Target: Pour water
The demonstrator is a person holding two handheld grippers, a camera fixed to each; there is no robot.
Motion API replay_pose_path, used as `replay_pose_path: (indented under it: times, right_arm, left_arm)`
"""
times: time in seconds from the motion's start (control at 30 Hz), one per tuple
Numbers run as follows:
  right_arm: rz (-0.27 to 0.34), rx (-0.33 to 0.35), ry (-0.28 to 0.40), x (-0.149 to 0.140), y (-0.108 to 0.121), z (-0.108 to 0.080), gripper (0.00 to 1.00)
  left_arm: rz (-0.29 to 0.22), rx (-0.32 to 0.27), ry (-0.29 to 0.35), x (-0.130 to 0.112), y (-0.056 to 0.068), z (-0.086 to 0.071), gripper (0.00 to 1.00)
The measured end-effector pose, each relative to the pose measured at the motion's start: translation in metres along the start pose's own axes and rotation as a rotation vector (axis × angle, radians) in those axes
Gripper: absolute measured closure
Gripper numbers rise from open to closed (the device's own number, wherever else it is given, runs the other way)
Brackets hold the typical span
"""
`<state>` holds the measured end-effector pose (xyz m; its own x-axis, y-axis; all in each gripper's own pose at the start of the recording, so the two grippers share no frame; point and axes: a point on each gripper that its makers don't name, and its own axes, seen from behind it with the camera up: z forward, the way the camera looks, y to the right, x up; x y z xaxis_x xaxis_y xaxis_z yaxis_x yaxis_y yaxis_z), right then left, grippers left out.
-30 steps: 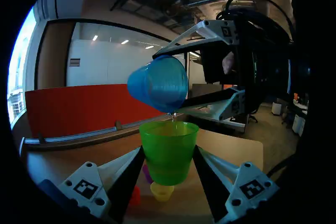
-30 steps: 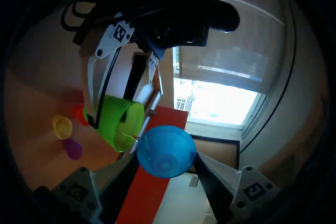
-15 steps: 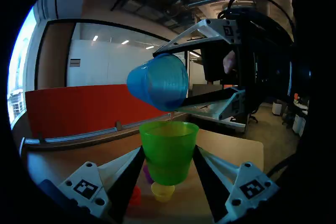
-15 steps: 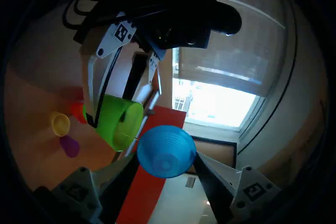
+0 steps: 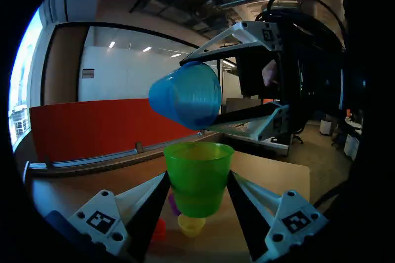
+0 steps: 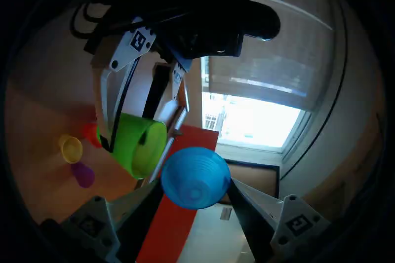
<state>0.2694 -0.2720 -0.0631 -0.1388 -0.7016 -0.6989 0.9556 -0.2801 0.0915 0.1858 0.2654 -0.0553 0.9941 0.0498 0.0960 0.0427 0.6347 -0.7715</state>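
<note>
The wooden table [image 6: 39, 130] lies below both grippers. The left gripper [image 5: 197, 176] is clamped on the upright, translucent green cup [image 5: 198, 186]. The right gripper [image 6: 195, 182] is clamped on the ribbed blue cup [image 6: 195, 174], which is tipped sideways just above the green rim without touching it. The right gripper view shows a small yellow cup [image 6: 70, 148], purple cup [image 6: 84, 175] and red cup [image 6: 91, 132] plainly, well apart from the table's far edge. In the left gripper view the green cup half hides them. Any water is too faint to tell.
</note>
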Motion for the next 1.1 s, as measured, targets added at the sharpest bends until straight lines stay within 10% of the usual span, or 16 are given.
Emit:
replay_pose_path:
  times: [0.3,1.1]
  right_arm:
    - [0.156,-0.004,0.007,-0.005,0.001,0.003,0.09]
    - [0.843,0.016,-0.005,-0.056,-0.012,0.018,0.09]
  left_arm:
    - [0.004,0.000,-0.008,-0.002,0.000,-0.002,0.21]
    - [0.010,0.012,-0.032,-0.010,-0.003,-0.010,0.21]
